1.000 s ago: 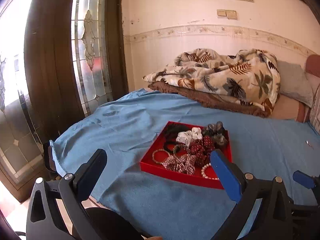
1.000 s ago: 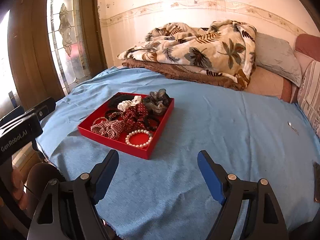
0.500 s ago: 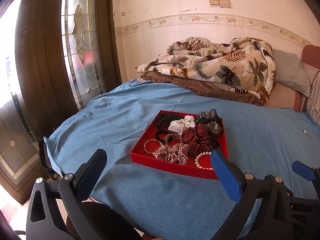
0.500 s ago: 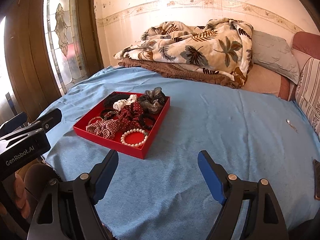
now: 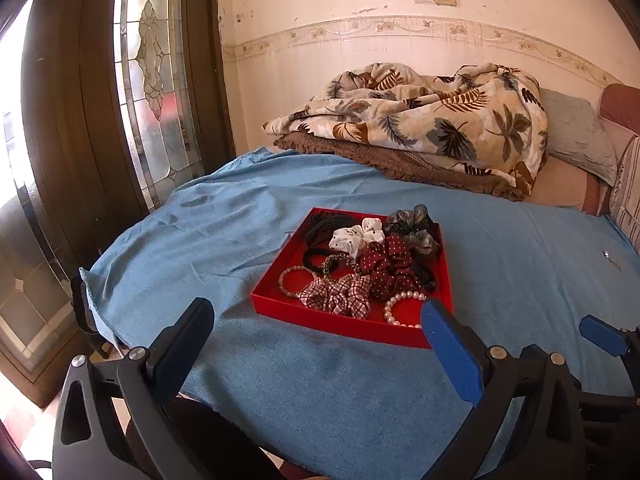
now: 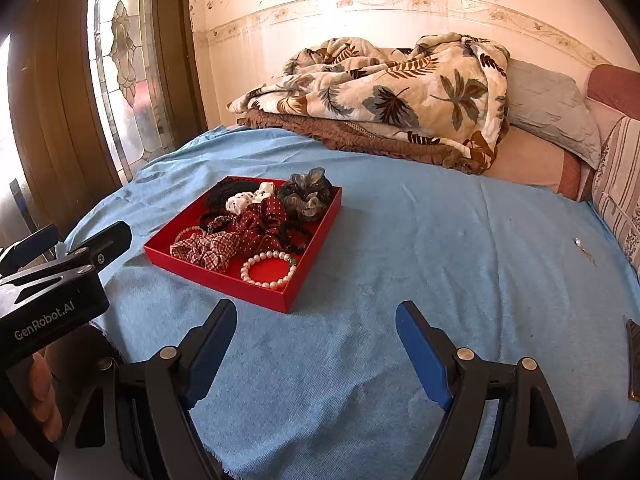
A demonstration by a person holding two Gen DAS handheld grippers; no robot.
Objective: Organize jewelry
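Note:
A red tray sits on the blue cloth. It holds several scrunchies, black hair ties, a white pearl bracelet at its near right corner and a pink bead bracelet at its left. My left gripper is open and empty, hovering just in front of the tray. My right gripper is open and empty, in front and to the right of the tray. The left gripper's body shows in the right wrist view.
A leaf-print blanket and pillows lie at the back by the wall. A glass door stands at the left. A small metal item lies on the cloth far right. A dark flat object sits at the right edge.
Both views have shifted slightly; the tray now sits a little higher and nearer the middle of the left wrist view. Both grippers stay open and empty.

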